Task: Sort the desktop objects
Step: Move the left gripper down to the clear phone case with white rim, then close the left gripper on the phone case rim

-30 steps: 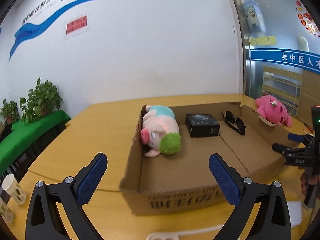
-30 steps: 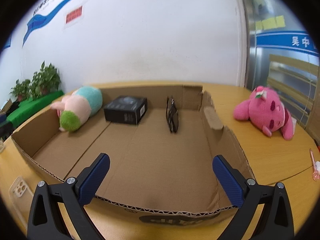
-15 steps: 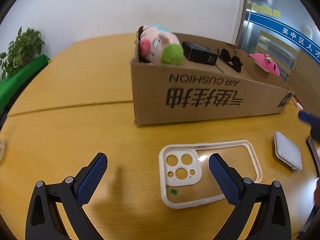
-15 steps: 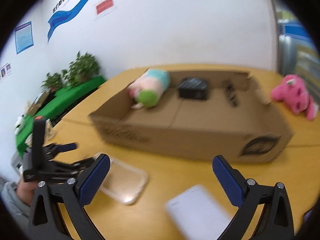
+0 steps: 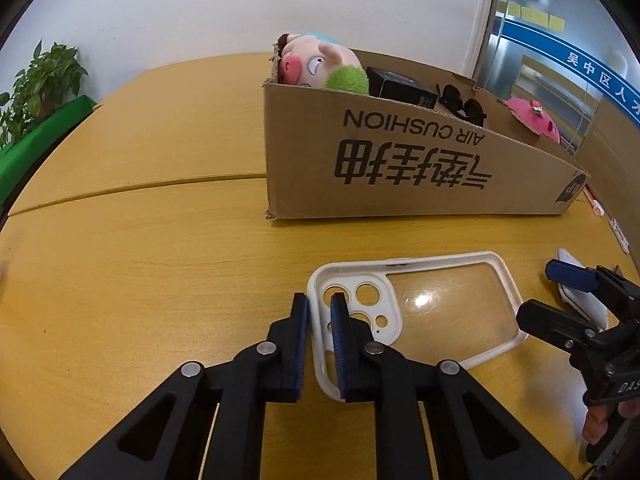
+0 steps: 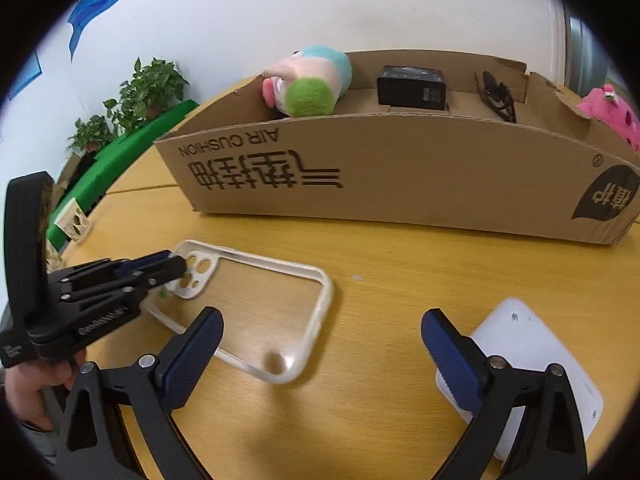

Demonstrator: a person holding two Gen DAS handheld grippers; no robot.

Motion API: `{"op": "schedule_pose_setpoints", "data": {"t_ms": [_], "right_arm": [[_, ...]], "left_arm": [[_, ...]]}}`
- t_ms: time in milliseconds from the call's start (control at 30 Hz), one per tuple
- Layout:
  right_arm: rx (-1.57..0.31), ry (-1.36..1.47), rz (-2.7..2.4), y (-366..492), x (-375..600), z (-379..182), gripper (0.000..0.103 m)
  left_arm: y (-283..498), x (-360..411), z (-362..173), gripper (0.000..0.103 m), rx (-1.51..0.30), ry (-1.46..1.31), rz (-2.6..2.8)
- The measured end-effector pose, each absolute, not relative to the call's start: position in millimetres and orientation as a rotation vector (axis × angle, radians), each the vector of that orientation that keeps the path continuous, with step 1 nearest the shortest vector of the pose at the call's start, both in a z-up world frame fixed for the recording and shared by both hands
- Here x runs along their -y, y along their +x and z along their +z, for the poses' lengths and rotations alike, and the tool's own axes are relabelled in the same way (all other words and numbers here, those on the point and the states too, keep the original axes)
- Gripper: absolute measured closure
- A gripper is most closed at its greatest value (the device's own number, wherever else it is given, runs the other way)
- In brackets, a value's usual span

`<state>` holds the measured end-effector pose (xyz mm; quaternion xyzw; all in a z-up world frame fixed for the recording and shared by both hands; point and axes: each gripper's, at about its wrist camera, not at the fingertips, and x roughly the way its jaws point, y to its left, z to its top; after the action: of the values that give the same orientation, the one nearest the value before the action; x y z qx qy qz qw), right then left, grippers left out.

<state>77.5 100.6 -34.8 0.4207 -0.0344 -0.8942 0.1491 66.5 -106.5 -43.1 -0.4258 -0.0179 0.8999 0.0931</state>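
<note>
The left gripper (image 5: 319, 308) jaws pinch the phone case (image 5: 440, 308) rim; right gripper (image 6: 320, 340) jaws spread wide.

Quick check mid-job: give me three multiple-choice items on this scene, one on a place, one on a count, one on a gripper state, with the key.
1. Where is the phone case?
A. in the box
B. on the table, in front of the box
C. on the white pad

2. How many things lie in the box?
A. one
B. three
C. five

3. The left gripper is
A. wide open
B. out of view
C. shut on the case rim

B: the case lies on the tabletop.
B: plush pig, black carton, sunglasses.
C: its jaws pinch the rim.
</note>
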Motion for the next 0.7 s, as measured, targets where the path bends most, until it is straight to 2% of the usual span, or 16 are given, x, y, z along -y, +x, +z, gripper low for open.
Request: {"op": "schedule_pose_setpoints", "data": {"t_ms": [67,100,167,233,300,333,433,467,500,567,700], "right_arm": [[0.048,1.22,-2.59,79,-98,-37,0.008],[0.014,1.23,-2.588,79,-95,-40,0.02],[-0.061,1.253,-2.599,79,-89,-46,0.029],[-0.082,1.242,-2.608,81,-86,-45,0.045],[-0.113,1.226,-2.598,83,-82,-45,0.071],[-0.133,1.218,-2.595,84,-79,-44,0.078],[-0.15,1.22,-2.588,85,-75,-43,0.084],[-0.13,1.226,-2.589,84,-79,-43,0.095],[-0.104,1.234,-2.585,83,-83,-42,0.097],[-0.039,1.218,-2.579,85,-92,-36,0.097],[-0.026,1.085,-2.636,95,-99,-4,0.097]], "left_arm": [[69,108,-44,0.094,0.055,-1.263,2.668],[70,109,-44,0.095,0.061,-1.262,2.664],[72,111,-44,0.096,0.101,-1.261,2.658],[75,112,-44,0.096,0.121,-1.257,2.66],[79,108,-43,0.096,0.108,-1.253,2.663],[80,106,-42,0.097,0.091,-1.253,2.673],[83,108,-35,0.097,0.113,-1.241,2.689],[85,110,-30,0.097,0.122,-1.225,2.689],[86,110,-24,0.097,0.137,-1.207,2.683],[90,106,-9,0.097,0.112,-1.168,2.704],[91,97,33,0.097,0.094,-1.045,2.746]]}}
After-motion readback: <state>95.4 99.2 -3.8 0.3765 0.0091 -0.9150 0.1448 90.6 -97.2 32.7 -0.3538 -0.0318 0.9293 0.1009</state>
